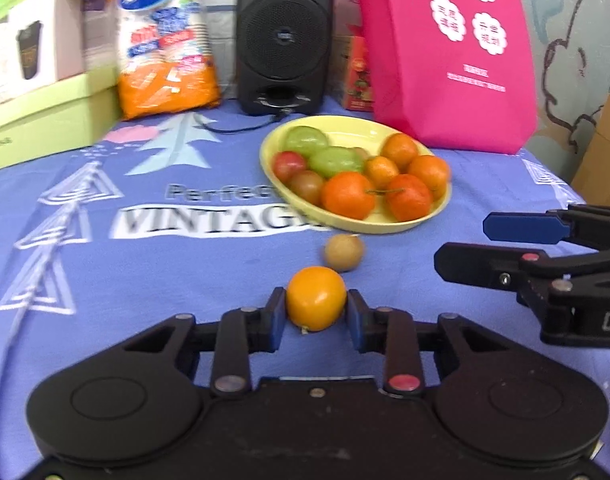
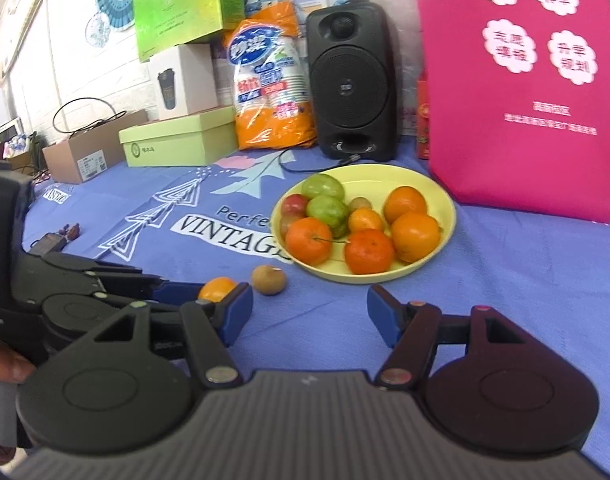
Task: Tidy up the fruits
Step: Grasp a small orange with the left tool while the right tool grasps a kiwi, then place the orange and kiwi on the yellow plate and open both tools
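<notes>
Left wrist: left gripper clamps orange fruit — blue cloth bare leftward.

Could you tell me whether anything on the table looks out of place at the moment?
Yes: two fruits are off the yellow plate. A small brown fruit lies loose on the blue cloth just in front of the plate, and a yellow-orange fruit sits between the left gripper fingers. Nothing looks spilled or damaged.

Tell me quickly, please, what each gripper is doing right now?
Left gripper: shut on the small orange fruit.
Right gripper: open, holding nothing.
</notes>
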Demonstrator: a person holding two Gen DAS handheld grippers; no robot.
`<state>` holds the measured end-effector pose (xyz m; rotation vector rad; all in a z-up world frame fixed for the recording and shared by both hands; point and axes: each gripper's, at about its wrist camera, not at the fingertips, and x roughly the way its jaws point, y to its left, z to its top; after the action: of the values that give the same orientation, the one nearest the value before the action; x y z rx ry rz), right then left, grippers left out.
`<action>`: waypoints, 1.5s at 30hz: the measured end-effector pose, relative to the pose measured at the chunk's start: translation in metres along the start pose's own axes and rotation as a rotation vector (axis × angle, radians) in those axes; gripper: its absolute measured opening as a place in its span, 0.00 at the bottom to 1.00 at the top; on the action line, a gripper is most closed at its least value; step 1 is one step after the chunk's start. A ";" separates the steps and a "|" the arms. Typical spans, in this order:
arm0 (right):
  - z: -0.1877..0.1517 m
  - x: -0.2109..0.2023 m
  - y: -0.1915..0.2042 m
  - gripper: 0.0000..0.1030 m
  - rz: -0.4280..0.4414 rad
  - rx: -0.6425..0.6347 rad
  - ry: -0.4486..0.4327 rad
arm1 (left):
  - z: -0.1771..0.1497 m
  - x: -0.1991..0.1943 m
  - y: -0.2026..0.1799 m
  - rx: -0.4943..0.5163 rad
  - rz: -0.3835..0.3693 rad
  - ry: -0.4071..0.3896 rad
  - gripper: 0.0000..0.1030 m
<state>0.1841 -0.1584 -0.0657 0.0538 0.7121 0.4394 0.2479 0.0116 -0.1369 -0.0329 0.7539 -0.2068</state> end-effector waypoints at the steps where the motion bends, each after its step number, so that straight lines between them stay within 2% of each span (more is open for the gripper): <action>1: 0.001 0.004 0.003 0.61 0.009 -0.005 0.004 | -0.001 -0.003 0.006 -0.008 0.013 -0.003 0.30; 4: 0.006 0.019 0.014 0.55 0.033 -0.027 0.022 | -0.004 -0.009 0.023 -0.039 0.034 0.002 0.30; 6: 0.009 0.030 0.022 0.44 0.045 -0.039 0.028 | -0.007 -0.011 0.032 -0.054 0.052 0.008 0.30; 16: 0.012 0.076 0.040 0.43 -0.003 -0.091 0.102 | -0.010 -0.014 0.043 -0.080 0.038 0.001 0.30; 20: 0.008 0.086 0.039 0.36 0.003 -0.084 0.124 | -0.010 -0.014 0.044 -0.088 0.026 0.000 0.30; 22: 0.008 0.086 0.037 0.27 0.005 -0.073 0.119 | -0.010 -0.013 0.045 -0.089 0.025 0.001 0.30; 24: 0.009 0.087 0.035 0.26 0.011 -0.066 0.120 | -0.010 -0.014 0.044 -0.087 0.027 0.001 0.30; 28: 0.008 0.079 0.036 0.26 0.011 -0.075 0.108 | -0.010 -0.017 0.044 -0.096 0.015 0.002 0.30; 35: -0.006 0.037 0.026 0.26 0.003 -0.045 0.076 | -0.009 -0.027 0.037 -0.080 -0.001 -0.008 0.30; 41: -0.022 0.003 0.010 0.26 -0.049 -0.031 0.058 | -0.004 -0.033 0.024 -0.043 -0.024 -0.021 0.30; 45: -0.015 -0.016 -0.005 0.26 -0.085 -0.020 0.016 | 0.006 -0.032 0.013 -0.002 -0.036 -0.024 0.30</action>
<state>0.1654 -0.1711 -0.0683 0.0012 0.7234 0.3659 0.2318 0.0304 -0.1120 -0.0506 0.7296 -0.2397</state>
